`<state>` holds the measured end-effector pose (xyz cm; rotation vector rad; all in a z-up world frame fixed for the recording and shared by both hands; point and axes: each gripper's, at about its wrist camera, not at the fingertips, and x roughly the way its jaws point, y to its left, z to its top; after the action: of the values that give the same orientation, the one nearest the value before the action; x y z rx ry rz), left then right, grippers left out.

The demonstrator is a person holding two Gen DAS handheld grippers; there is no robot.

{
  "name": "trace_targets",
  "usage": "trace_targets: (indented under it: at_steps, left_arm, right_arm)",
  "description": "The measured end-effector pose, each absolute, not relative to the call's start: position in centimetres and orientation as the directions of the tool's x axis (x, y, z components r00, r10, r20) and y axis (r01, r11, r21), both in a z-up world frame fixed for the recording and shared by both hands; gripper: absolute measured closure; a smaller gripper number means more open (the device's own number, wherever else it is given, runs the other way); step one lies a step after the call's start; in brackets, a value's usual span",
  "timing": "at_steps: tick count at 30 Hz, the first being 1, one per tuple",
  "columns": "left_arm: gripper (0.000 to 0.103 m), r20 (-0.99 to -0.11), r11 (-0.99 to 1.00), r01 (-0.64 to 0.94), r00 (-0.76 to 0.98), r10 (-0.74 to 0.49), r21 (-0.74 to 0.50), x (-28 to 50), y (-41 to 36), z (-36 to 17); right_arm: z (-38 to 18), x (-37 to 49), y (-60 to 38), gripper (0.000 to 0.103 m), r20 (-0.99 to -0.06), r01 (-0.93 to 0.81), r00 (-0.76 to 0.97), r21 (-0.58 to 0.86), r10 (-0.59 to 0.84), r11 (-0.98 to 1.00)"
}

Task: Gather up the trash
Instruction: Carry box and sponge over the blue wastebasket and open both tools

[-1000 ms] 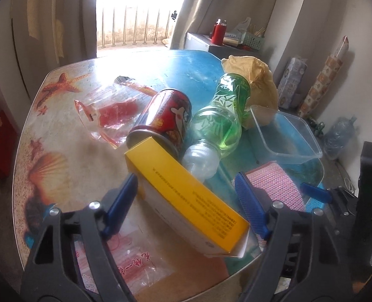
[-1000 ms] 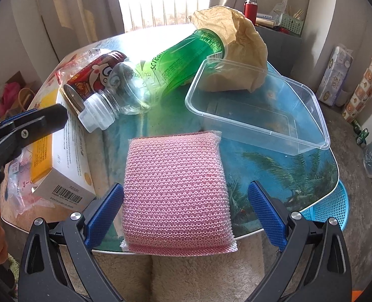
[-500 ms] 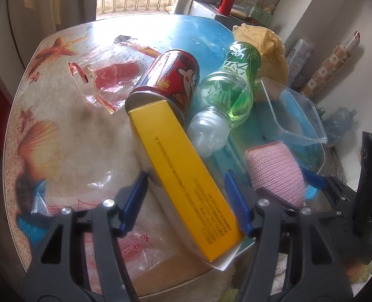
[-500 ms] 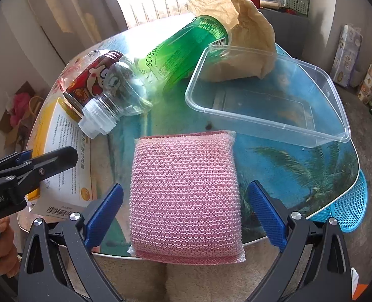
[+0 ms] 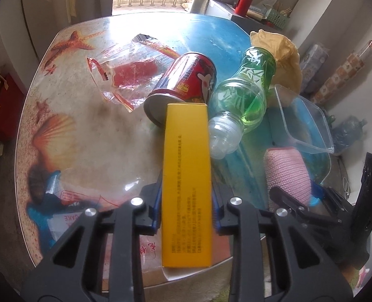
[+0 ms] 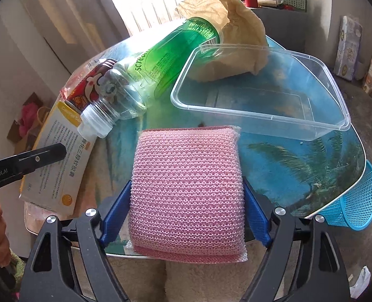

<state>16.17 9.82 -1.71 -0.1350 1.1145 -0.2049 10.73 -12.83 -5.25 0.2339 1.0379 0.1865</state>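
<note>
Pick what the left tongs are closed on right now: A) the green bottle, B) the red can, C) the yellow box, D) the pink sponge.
C: the left tongs press both long sides of the yellow box, while the pink sponge sits in the right tongs.

Box [image 5: 186,188]: yellow. Sponge [image 6: 188,196]: pink mesh. Bottle [image 6: 160,60] behind sponge: green. Can [image 5: 186,80]: red. Table [image 5: 85,130]: seashell and starfish print. Basket [image 6: 352,201]: blue.

One can [image 5: 186,85], one bottle [image 5: 246,98], one box [image 5: 186,176], one sponge [image 6: 188,191], one tub [image 6: 261,88], perhaps two wrappers [image 5: 133,73].
</note>
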Motion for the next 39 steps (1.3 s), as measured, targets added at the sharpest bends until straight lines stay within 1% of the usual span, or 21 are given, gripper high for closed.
trace_targets:
  at_steps: [8, 11, 14, 17, 19, 22, 24, 26, 30, 33, 35, 39]
  left_arm:
    - [0.075, -0.84, 0.976, 0.078, 0.498, -0.214, -0.202, 14.0, 9.8, 2.1]
    - [0.075, -0.814, 0.967, 0.099, 0.524, -0.252, -0.235, 13.0, 9.5, 3.6]
    - [0.075, -0.785, 0.947, 0.163, 0.529, -0.321, -0.277, 12.4, 8.0, 4.7]
    - [0.075, -0.763, 0.909, 0.246, 0.494, -0.417, -0.337, 12.7, 4.8, 5.2]
    - [0.075, -0.745, 0.871, 0.325, 0.457, -0.487, -0.369, 12.9, 1.5, 5.5]
    - [0.075, -0.726, 0.798, 0.46, 0.379, -0.573, -0.39, 13.3, -4.7, 5.7]
    - [0.075, -0.717, 0.738, 0.546, 0.319, -0.62, -0.395, 13.2, -9.3, 5.4]
    - [0.075, -0.716, 0.679, 0.61, 0.247, -0.653, -0.409, 13.0, -14.2, 4.5]
    - [0.075, -0.729, 0.593, 0.691, 0.14, -0.67, -0.412, 12.5, -24.2, 0.7]
    - [0.075, -0.759, 0.575, 0.7, 0.073, -0.647, -0.423, 13.2, -31.0, -3.6]
    - [0.075, -0.794, 0.59, 0.695, 0.046, -0.607, -0.411, 14.1, -34.9, -7.1]
    - [0.075, -0.834, 0.631, 0.646, -0.017, -0.551, -0.43, 16.8, -40.5, -13.6]
  right_arm:
    - [-3.6, 9.1, -15.2, 0.025, -0.744, -0.11, 0.514, 0.436, 0.427, 0.893]
    - [-3.3, 7.8, -16.2, 0.025, -0.716, -0.123, 0.516, 0.482, 0.471, 0.868]
    - [-3.0, 6.1, -18.1, 0.025, -0.697, -0.113, 0.533, 0.503, 0.479, 0.857]
    - [-2.5, 4.4, -21.3, 0.025, -0.689, -0.06, 0.583, 0.493, 0.431, 0.868]
    - [-2.1, 3.2, -24.4, 0.025, -0.686, 0.009, 0.626, 0.48, 0.369, 0.877]
    - [-2.1, 1.0, -30.1, 0.025, -0.69, 0.156, 0.684, 0.456, 0.237, 0.876]
    - [-2.9, -0.7, -34.1, 0.025, -0.708, 0.274, 0.693, 0.434, 0.136, 0.859]
    - [-4.7, -2.3, -37.7, 0.025, -0.741, 0.393, 0.669, 0.418, 0.057, 0.819]
    - [-9.0, -4.6, -44.6, 0.025, -0.788, 0.558, 0.616, 0.44, 0.004, 0.704]
    - [-12.7, -4.0, -48.5, 0.025, -0.816, 0.642, 0.578, 0.456, 0.002, 0.617]
    - [-15.2, -3.0, -51.0, 0.025, -0.834, 0.679, 0.552, 0.448, -0.002, 0.582]
    - [-20.1, -1.0, -55.6, 0.025, -0.875, 0.74, 0.485, 0.421, 0.018, 0.525]
